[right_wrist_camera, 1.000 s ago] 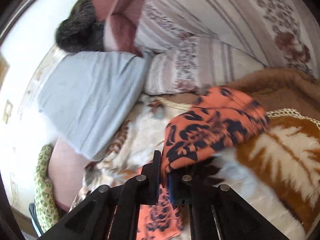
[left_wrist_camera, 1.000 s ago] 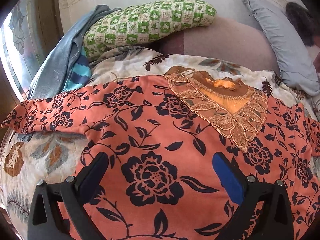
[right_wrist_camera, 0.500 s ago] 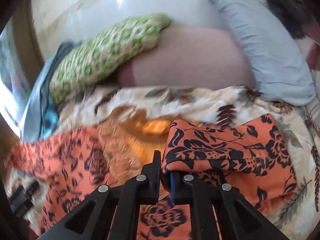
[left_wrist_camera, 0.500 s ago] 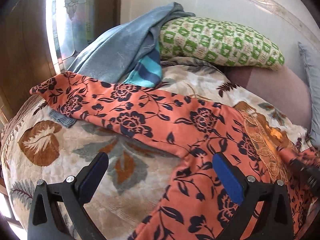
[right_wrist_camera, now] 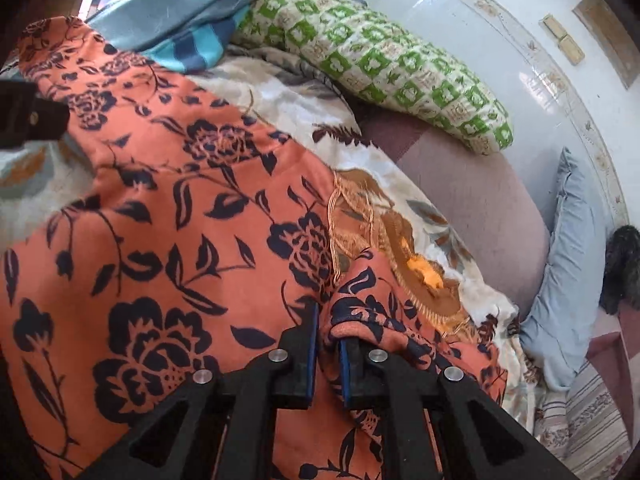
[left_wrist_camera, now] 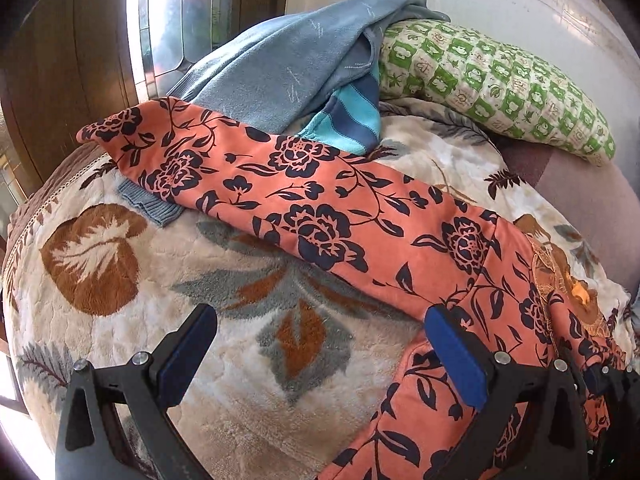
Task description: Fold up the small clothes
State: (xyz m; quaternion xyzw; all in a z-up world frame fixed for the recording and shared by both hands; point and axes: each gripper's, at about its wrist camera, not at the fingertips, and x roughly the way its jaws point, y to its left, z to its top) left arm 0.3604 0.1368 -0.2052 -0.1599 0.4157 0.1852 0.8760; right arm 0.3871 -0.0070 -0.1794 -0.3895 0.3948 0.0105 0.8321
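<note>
An orange top with a dark flower print (left_wrist_camera: 320, 208) lies spread on a leaf-patterned blanket (left_wrist_camera: 100, 256), its left sleeve stretched out to the upper left. It fills the left of the right wrist view (right_wrist_camera: 160, 220), with a gold lace collar (right_wrist_camera: 360, 216). My left gripper (left_wrist_camera: 320, 344) is open and empty, hovering over the blanket below the left sleeve, its right finger over the garment's side edge. My right gripper (right_wrist_camera: 328, 344) is shut on the folded-over right sleeve (right_wrist_camera: 376, 320), held over the garment's chest beside the collar.
A green checked pillow (left_wrist_camera: 500, 84) and a blue towel with a striped cloth (left_wrist_camera: 288, 68) lie at the bed's head. A pale blue pillow (right_wrist_camera: 568, 272) lies at the right. A wooden wall and window (left_wrist_camera: 168, 16) stand at the left.
My right gripper has carried the right sleeve leftward across the garment onto the chest. My left gripper's view has swung left from the garment's body to the left sleeve and bare blanket.
</note>
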